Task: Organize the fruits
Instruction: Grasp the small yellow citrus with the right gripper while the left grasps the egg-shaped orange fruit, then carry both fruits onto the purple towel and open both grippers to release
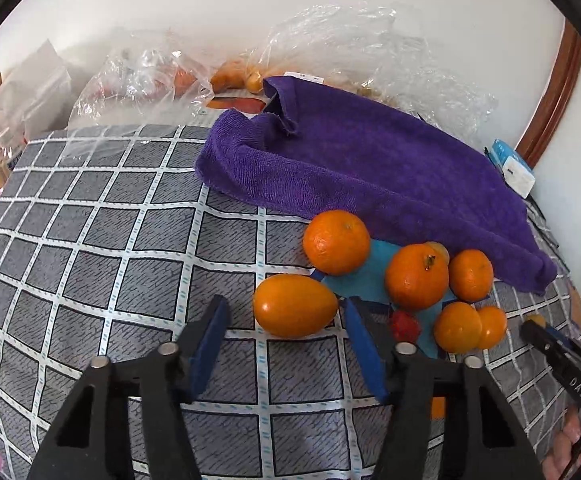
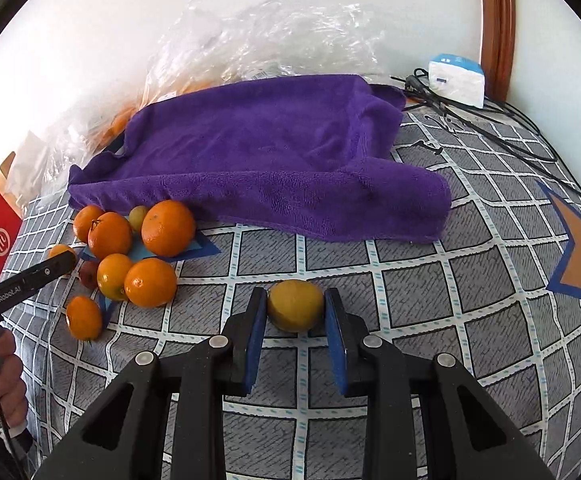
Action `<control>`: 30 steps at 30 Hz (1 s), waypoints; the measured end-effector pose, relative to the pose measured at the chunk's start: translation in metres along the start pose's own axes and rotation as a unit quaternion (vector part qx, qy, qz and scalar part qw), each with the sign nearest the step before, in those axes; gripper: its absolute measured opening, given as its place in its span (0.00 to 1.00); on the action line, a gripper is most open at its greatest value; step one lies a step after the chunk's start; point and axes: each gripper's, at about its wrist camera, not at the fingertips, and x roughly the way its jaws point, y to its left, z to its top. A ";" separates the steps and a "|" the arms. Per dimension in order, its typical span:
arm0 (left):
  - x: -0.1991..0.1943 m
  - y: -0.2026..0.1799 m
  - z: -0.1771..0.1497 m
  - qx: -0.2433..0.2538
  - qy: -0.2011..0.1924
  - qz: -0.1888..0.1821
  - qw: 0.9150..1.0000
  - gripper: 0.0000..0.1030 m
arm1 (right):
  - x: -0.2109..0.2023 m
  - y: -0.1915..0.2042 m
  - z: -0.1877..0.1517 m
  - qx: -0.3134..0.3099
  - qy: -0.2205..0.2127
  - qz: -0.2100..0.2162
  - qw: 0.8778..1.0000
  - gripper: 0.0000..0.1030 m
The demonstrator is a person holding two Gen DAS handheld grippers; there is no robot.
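Fruits (image 2: 150,282) beside "GenRobot.AI" left gripper (image 2: 64,262)

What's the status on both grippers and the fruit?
Right gripper shut on yellowish fruit. Left gripper open, oval orange fruit just ahead. Orange pile beside purple towel; nothing blocking.
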 end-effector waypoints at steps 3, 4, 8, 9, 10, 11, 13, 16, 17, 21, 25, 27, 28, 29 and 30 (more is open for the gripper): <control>0.000 -0.006 0.001 0.013 0.007 -0.003 1.000 0.39 | -0.001 0.001 0.000 0.003 0.000 -0.002 1.000 0.28; -0.001 -0.006 0.002 0.012 0.012 -0.010 1.000 0.39 | -0.002 0.002 0.000 0.004 0.001 0.000 1.000 0.28; -0.010 -0.004 0.006 0.007 0.012 -0.015 1.000 0.39 | -0.006 0.007 0.002 0.000 -0.002 0.001 1.000 0.28; -0.014 -0.003 0.006 0.005 0.009 -0.016 1.000 0.39 | -0.009 0.008 0.003 -0.002 -0.004 0.000 1.000 0.28; -0.019 -0.001 0.007 0.003 0.006 -0.017 1.000 0.39 | -0.011 0.010 0.004 -0.004 -0.006 -0.002 1.000 0.28; -0.022 0.002 0.007 0.001 0.005 -0.017 1.000 0.39 | -0.012 0.011 0.005 -0.005 -0.009 -0.003 1.000 0.28; -0.030 0.006 0.009 -0.003 0.004 -0.016 1.000 0.39 | -0.018 0.013 0.008 -0.004 -0.014 -0.003 1.000 0.28; -0.042 0.012 0.013 -0.007 -0.005 -0.012 1.000 0.39 | -0.026 0.017 0.012 -0.001 -0.020 -0.002 1.000 0.28; -0.046 0.015 0.015 -0.008 -0.007 -0.010 1.000 0.39 | -0.028 0.018 0.013 -0.001 -0.022 -0.002 1.000 0.28; -0.061 0.019 0.026 -0.015 -0.019 -0.013 1.000 0.39 | -0.038 0.024 0.021 -0.008 -0.030 -0.003 1.000 0.28; -0.069 0.019 0.036 -0.016 -0.029 -0.012 0.999 0.39 | -0.048 0.027 0.034 -0.005 -0.040 -0.003 0.999 0.28; -0.072 0.018 0.042 -0.015 -0.033 -0.013 0.999 0.39 | -0.053 0.029 0.041 -0.004 -0.046 -0.003 0.999 0.28; -0.074 0.017 0.046 -0.014 -0.035 -0.012 0.999 0.39 | -0.055 0.030 0.044 -0.004 -0.049 -0.004 0.999 0.28; -0.076 0.016 0.049 -0.013 -0.038 -0.011 0.999 0.39 | -0.057 0.030 0.048 -0.004 -0.050 -0.004 0.999 0.28; -0.077 0.016 0.052 -0.013 -0.042 -0.012 0.999 0.39 | -0.059 0.031 0.052 -0.004 -0.053 -0.004 0.999 0.28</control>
